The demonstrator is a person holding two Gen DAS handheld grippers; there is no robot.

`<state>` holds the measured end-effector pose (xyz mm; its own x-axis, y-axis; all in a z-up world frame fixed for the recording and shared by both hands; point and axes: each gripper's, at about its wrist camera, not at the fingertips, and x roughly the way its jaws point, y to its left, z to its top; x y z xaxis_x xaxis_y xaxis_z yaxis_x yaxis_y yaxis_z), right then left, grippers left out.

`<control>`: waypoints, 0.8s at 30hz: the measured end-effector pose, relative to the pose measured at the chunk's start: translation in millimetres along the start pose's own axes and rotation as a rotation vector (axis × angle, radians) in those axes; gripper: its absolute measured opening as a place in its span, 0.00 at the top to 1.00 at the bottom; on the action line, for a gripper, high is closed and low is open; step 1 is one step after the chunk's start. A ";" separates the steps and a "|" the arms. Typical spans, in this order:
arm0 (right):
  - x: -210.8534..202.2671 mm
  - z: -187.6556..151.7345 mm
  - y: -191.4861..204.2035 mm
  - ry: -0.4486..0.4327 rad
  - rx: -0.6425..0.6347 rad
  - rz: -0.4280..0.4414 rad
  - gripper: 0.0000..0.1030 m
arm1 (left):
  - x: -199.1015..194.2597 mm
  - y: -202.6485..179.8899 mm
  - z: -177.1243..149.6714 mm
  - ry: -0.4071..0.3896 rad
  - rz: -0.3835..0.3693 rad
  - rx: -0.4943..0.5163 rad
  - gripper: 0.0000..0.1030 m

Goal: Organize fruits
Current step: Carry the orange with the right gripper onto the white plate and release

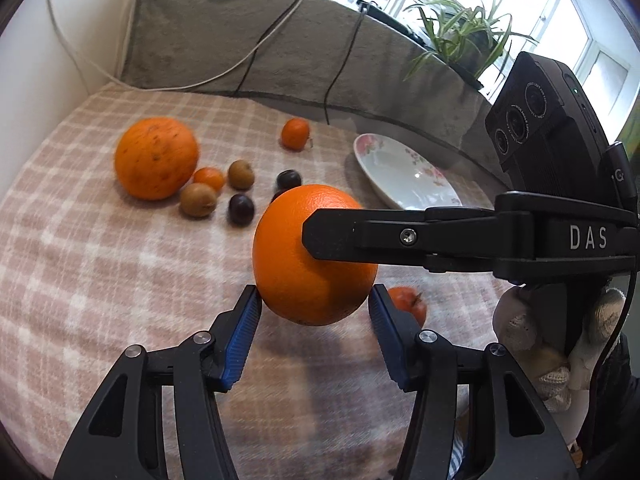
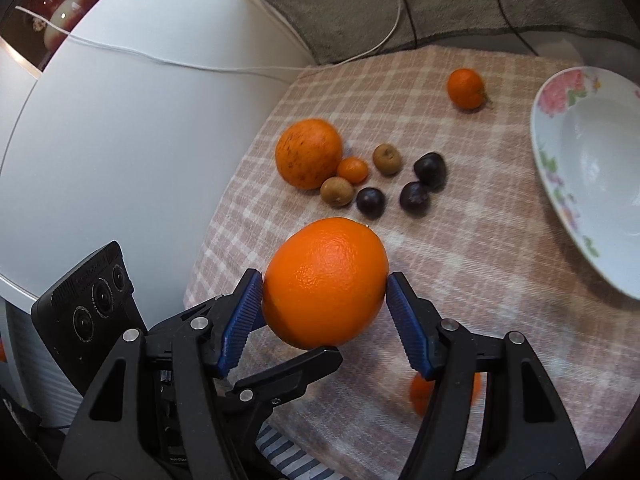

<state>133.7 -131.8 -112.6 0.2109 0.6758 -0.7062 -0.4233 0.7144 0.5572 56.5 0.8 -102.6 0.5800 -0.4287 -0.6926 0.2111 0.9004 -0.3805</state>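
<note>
A smooth orange hangs above the checked pink cloth, held from two sides. My left gripper is shut on its lower half, blue pads against it. My right gripper is shut on it too; one of its black fingers crosses the fruit from the right. Behind lie a bigger speckled orange, two tangerines, two brown fruits, and dark plums. A flowered white plate stands at the right.
A small red-orange fruit lies under the right-hand fingers. A grey blanket with cables rises behind the cloth, a potted plant above it. A white surface borders the cloth on the left.
</note>
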 end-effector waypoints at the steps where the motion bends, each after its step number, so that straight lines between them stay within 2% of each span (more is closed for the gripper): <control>1: -5.1 1.3 -3.6 -0.008 0.005 -0.003 0.35 | 2.6 -3.8 2.5 0.000 -0.004 0.009 0.47; 13: -68.3 8.1 -53.7 -0.120 0.079 -0.046 0.35 | 39.1 -54.0 35.6 0.010 -0.067 0.113 0.47; 24: -94.6 15.6 -92.8 -0.185 0.163 -0.070 0.35 | 72.1 -92.5 54.3 0.039 -0.097 0.178 0.47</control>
<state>166.8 -259.3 -90.6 0.3985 0.6346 -0.6622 -0.2576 0.7704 0.5832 121.4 -109.4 -84.1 0.5196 -0.5138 -0.6827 0.4025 0.8520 -0.3349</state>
